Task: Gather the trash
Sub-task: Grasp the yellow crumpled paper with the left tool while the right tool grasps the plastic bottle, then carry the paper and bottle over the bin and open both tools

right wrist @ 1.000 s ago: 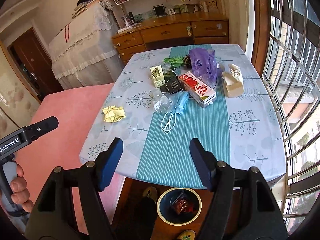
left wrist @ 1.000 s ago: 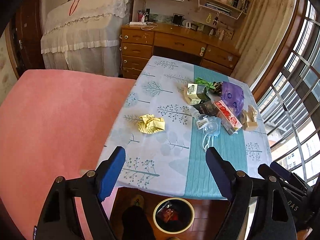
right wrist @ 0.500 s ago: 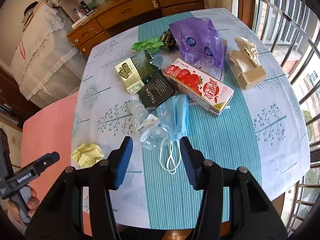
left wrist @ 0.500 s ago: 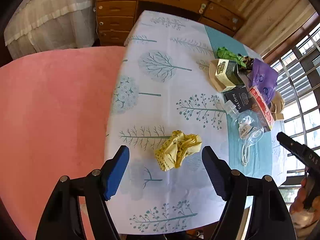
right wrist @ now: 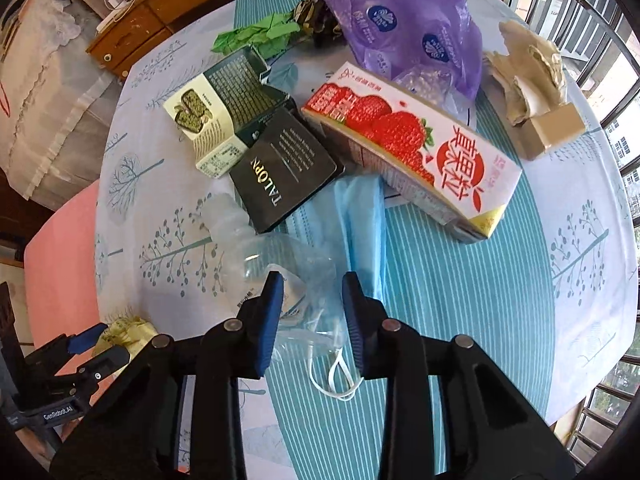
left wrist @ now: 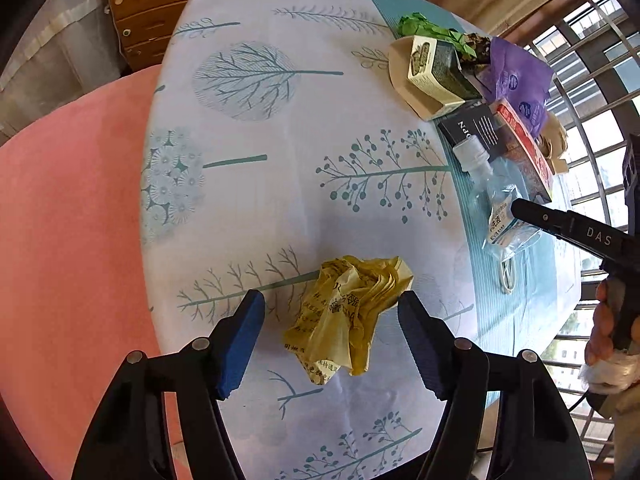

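A: The yellow wad?
B: Crumpled printed paper (left wrist: 352,312) on the desk (left wrist: 280,184), between the left gripper (left wrist: 331,328) fingers, closing, untouched.
A: Right gripper (right wrist: 312,312)?
B: Closing around the clear bottle (right wrist: 276,264), mask (right wrist: 360,220) at one o'clock.

Your desk (left wrist: 256,184) wears smooth matt cloth printed with trees. The yellow wad (left wrist: 348,316) is crumpled thin paper. The bottle (right wrist: 256,256) is clear, glossy, crushed plastic; the mask (right wrist: 360,216) beside it is soft pleated fabric. The strawberry carton (right wrist: 412,148) is glossy card, the purple bag (right wrist: 404,20) crinkled shiny film. Your tongs (right wrist: 310,308) carry matt blue pads on black plastic.
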### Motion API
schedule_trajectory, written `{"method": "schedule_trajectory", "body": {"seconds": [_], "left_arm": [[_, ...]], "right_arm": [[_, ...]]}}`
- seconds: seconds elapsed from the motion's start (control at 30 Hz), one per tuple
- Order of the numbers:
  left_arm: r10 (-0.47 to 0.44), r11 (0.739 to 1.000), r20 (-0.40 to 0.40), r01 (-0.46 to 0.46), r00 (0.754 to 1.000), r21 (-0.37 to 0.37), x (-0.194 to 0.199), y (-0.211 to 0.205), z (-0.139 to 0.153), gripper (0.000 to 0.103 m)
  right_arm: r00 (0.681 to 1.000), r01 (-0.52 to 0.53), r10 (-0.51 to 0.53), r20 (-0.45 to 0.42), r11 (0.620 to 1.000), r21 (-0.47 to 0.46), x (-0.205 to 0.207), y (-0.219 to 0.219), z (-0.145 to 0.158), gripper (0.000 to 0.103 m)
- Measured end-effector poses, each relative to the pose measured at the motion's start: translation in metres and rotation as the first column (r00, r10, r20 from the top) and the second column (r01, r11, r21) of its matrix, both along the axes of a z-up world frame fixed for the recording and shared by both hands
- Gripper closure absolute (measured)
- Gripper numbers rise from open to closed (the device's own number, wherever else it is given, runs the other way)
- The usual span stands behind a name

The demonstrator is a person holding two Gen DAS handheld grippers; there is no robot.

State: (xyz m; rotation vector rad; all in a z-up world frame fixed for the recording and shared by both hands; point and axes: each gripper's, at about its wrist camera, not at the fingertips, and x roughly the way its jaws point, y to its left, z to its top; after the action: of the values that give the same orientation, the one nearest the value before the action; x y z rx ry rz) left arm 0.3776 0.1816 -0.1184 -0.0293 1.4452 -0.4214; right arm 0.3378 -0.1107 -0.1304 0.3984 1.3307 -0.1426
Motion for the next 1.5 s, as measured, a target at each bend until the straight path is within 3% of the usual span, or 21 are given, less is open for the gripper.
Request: {"method": "schedule_trajectory", "body": {"seconds": [0.17,0.37,0.47,0.53,0.7,0.97,1.2,1.33,1.5], "left_arm": [[-0.044,0.999,-0.027,0.044,0.999,0.006,-0.003,-0.014,-0.012,0.036],[-0.076,0.997,-0.037,0.077,0.996,0.012,-0.003,-0.027,-0.020,0.044],[-0.100,0.995,-0.032,0.101,0.994,0.023,-0.002,-0.033,-0.020,0.060],[-0.107,0.993,-0.025,0.108,0.994,0.046,-0.002,-0.037,-0.022,0.077],[-0.113,0.992,0.006,0.113,0.994,0.064,-0.003,-0.045,-0.018,0.084],[-0.131,0.990,0.061,0.127,0.989,0.066,-0.009,-0.064,0.006,0.086],[-0.111,0.993,0.152,0.103,0.982,0.061,-0.029,-0.083,0.050,0.086],[-0.072,0.996,0.206,0.061,0.976,0.059,-0.054,-0.087,0.075,0.086],[0.013,0.998,0.273,-0.028,0.962,0.051,-0.113,-0.103,0.101,0.086]], "right_arm": [[0.999,-0.029,0.030,-0.033,0.999,0.017,-0.014,0.015,-0.016,0.076],[1.000,-0.017,0.017,0.001,0.999,0.050,-0.020,0.022,-0.020,0.076],[1.000,-0.017,0.016,0.015,0.998,0.068,-0.021,0.024,-0.021,0.076],[1.000,-0.017,0.015,0.026,0.997,0.075,-0.023,0.024,-0.020,0.079],[0.999,-0.021,0.016,0.045,0.995,0.098,-0.027,0.028,-0.016,0.084],[0.994,-0.022,0.005,0.113,0.989,0.144,-0.049,0.027,0.011,0.085],[0.980,-0.067,0.040,0.194,0.988,0.136,-0.076,0.017,0.054,0.085],[0.965,-0.105,0.068,0.252,0.985,0.138,-0.100,0.004,0.080,0.084],[0.942,-0.173,0.128,0.310,0.977,0.124,-0.147,-0.021,0.107,0.084]]}}
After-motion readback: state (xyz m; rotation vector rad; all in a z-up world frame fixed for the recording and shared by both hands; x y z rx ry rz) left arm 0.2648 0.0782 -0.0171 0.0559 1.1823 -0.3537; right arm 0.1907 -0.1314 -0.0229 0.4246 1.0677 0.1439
